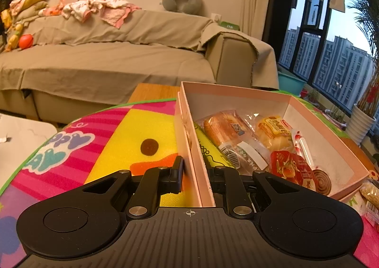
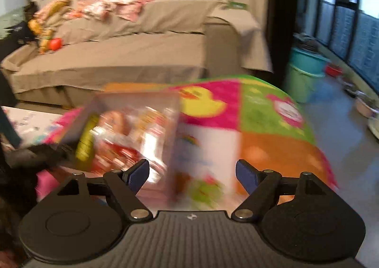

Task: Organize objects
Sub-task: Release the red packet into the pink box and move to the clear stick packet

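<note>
On the play mat [image 1: 123,140], one pink box [image 1: 308,111], five wrapped snacks.

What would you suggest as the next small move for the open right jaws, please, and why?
Probably carry the right gripper to a loose snack packet lying beside the pink cardboard box and close on it. The left gripper is clamped on the box's near wall, steadying it, several wrapped snacks already lie inside, and the right jaws stand open and empty over the colourful play mat.
</note>
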A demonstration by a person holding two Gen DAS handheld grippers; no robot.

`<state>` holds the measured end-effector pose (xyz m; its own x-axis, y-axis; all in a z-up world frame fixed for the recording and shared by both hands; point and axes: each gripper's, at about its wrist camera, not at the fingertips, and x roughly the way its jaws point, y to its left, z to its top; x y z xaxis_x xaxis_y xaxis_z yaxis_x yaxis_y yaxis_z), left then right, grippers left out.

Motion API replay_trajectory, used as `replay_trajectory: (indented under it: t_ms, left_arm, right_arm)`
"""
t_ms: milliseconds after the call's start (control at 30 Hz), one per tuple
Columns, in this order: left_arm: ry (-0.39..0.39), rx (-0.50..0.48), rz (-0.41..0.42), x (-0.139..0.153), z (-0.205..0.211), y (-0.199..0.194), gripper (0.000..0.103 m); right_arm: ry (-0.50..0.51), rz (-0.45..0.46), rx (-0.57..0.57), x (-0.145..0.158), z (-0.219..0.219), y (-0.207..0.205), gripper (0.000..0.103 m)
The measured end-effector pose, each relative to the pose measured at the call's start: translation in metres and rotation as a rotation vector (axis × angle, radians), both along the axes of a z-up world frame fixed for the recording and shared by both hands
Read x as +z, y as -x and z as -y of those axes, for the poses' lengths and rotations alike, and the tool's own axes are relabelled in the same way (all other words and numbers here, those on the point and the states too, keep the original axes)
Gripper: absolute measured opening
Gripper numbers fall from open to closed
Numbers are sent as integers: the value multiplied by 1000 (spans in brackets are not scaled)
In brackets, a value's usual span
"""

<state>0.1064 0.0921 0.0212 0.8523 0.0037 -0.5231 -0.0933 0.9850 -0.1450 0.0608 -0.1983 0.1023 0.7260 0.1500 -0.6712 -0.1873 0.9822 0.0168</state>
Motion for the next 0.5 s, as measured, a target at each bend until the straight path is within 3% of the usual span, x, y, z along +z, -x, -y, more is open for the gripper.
replay_trajectory:
  t_ms: [200, 333, 500]
  left_arm:
    - [12, 1, 4, 0, -2, 0, 17]
    - [11, 1, 4, 0, -2, 0, 17]
    - [12, 1, 4, 0, -2, 0, 17]
  right_arm:
    - [-15, -50, -112, -27, 48, 42, 81]
    - [-37, -121, -73, -53, 45, 66, 81]
    - [2, -125, -44, -70, 31, 70, 81]
